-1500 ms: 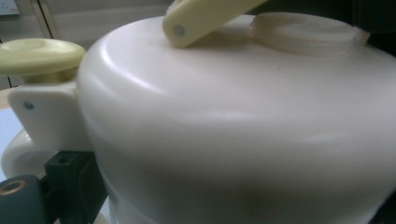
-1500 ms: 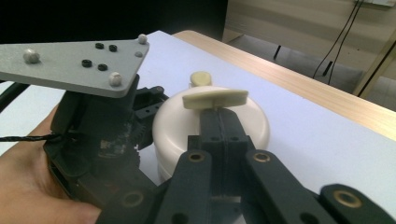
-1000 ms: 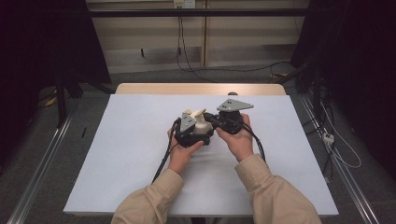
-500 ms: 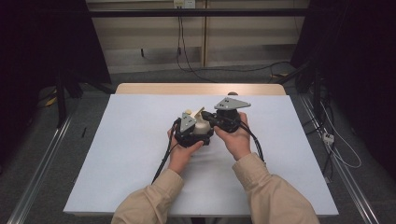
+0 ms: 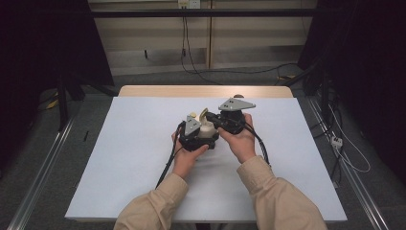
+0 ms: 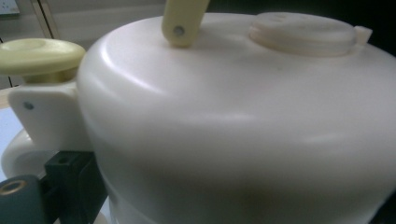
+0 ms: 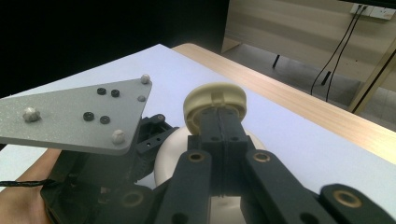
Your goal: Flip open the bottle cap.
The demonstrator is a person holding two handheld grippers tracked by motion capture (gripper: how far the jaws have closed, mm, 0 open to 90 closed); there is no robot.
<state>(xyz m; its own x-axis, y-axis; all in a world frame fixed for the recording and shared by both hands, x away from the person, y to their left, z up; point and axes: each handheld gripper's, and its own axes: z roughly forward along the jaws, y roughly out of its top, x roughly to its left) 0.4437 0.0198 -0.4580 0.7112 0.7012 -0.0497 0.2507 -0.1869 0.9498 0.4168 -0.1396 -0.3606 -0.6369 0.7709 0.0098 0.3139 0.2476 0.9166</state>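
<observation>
High view: both hands unmoved since a second ago. Right gripper (image 7: pixel 219 116) fully closed at yellow knob (image 7: pixel 215 101) of white container (image 6: pixel 233 130) (grip uncertain); left gripper (image 5: pixel 195 135) hugs container, jaw opening unclear. Work paused mid-hold.

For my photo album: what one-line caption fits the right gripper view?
The right gripper, jaws shut, meets a pale yellow knob on a cream container, beside the left gripper's grey plate.

Both forearms in from the near edge, beige sleeves, hands close together over mid-table. Left gripper (image 5: pixel 198 132) tilted toward the right one. Right gripper (image 7: pixel 219 114) with black jaws pressed together, tips forward.
</observation>
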